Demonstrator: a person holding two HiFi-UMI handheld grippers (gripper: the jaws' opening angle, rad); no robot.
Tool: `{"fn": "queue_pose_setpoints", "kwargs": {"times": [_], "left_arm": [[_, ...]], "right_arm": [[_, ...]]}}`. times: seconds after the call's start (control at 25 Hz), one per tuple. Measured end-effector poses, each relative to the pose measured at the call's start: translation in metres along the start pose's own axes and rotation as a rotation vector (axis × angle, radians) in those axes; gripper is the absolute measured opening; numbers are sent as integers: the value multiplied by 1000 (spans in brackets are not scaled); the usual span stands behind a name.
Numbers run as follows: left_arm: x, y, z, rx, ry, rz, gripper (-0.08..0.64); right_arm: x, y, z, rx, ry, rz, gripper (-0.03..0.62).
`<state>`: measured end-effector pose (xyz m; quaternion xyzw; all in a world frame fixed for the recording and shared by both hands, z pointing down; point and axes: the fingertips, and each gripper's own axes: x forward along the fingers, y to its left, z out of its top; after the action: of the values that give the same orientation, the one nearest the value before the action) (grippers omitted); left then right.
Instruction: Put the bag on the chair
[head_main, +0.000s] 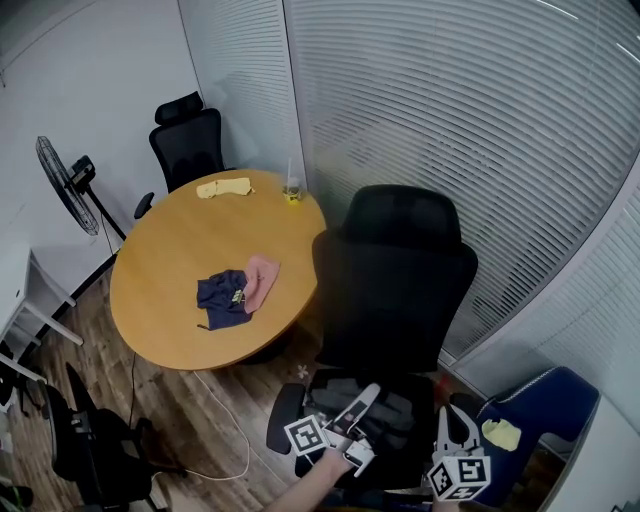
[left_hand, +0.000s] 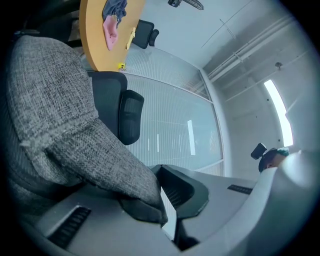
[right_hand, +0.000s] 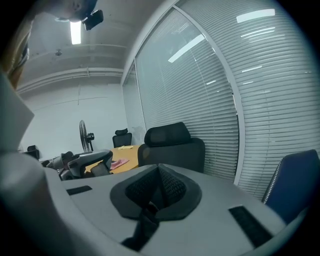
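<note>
- My left tongs (left_hand: 161, 170) pinch the grey bag (left_hand: 55, 100); my right tongs (right_hand: 159, 172) are closed on nothing
- Placing step, I judge: chair (head_main: 395, 270) just ahead of them; next, lower and let go

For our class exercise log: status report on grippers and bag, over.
Left gripper shut on grey bag. Right gripper shut, empty. Bag over black chair seat, not yet released. Nothing seen in the way.

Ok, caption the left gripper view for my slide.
Left gripper shut on the grey woven bag, black office chair and round wooden table beyond.
</note>
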<state>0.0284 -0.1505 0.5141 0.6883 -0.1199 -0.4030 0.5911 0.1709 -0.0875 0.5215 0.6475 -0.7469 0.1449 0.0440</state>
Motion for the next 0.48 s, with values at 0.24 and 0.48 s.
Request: {"fn": "queue_pose_setpoints", "kwargs": {"times": [0.24, 0.48], "left_arm": [[15, 11, 3, -12, -2, 5, 21], [34, 29, 15, -27, -31, 18, 21]], "right_arm": [[17, -12, 6, 3, 5, 2, 12], [41, -22, -1, 18, 27, 19, 12]]}}
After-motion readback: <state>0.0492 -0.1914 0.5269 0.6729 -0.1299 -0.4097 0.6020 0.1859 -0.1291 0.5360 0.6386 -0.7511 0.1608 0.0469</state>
